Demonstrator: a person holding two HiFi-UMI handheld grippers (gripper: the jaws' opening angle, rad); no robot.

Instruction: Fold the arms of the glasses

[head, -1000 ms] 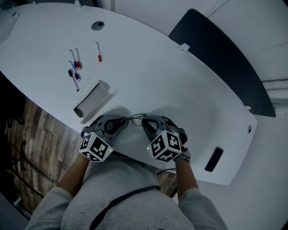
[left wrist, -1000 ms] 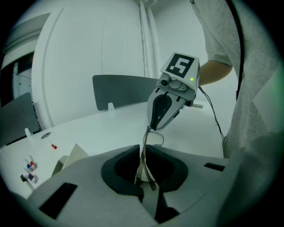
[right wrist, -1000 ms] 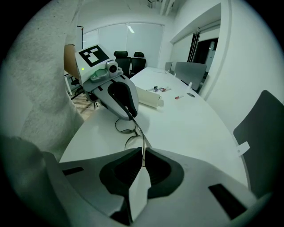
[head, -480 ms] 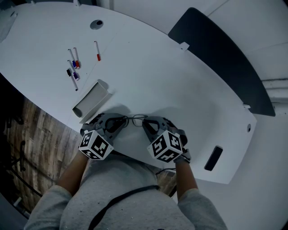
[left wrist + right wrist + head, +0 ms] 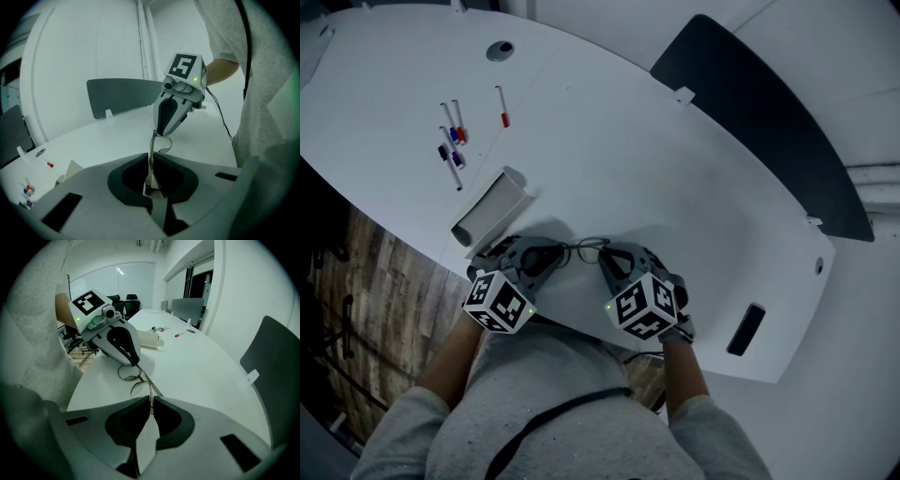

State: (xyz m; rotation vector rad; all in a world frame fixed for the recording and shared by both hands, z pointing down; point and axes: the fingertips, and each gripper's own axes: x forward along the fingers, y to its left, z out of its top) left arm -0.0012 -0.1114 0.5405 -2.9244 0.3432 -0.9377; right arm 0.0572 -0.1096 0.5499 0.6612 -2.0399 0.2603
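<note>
**A:** Start out beyond the left hand-held gripper [image 5: 151, 154]. What lies on the surface [image 5: 675, 178]?

**B:** A few marker pens [image 5: 455, 141] lie well beyond it and off to its left. Nearer, just past its tips, there is a pale open box [image 5: 492, 214]. It may be a case for the glasses, but I can't be sure. Neither is being touched.

**A:** And that hand-held gripper itself?

**B:** Its jaws are closing and are nearly together. A thin metal strip of the glasses [image 5: 584, 248] sits between them. It looks to me like one arm, pinched towards its end.

**A:** So where are the glasses?

**B:** They are strung between the two sets of tips, low over the surface near the person's edge. I can't tell whether they rest on it. The lens rims sit in the gap between the two tools.

**A:** And the right hand-held gripper [image 5: 151, 397]?

**B:** Its jaws are drawn in to a narrow slit and clamped on another thin part of the frame. It faces the left one almost tip to tip.

**A:** Why hold both ends?

**B:** My guess is that a wire frame is light and springy. One side has to anchor it while the other swings an arm about its hinge. A narrow pinch suits such thin stock.

**A:** Are the arms folded yet?

**B:** The hinges are too small to read. I'd judge the folding is in hand rather than finished.
</note>
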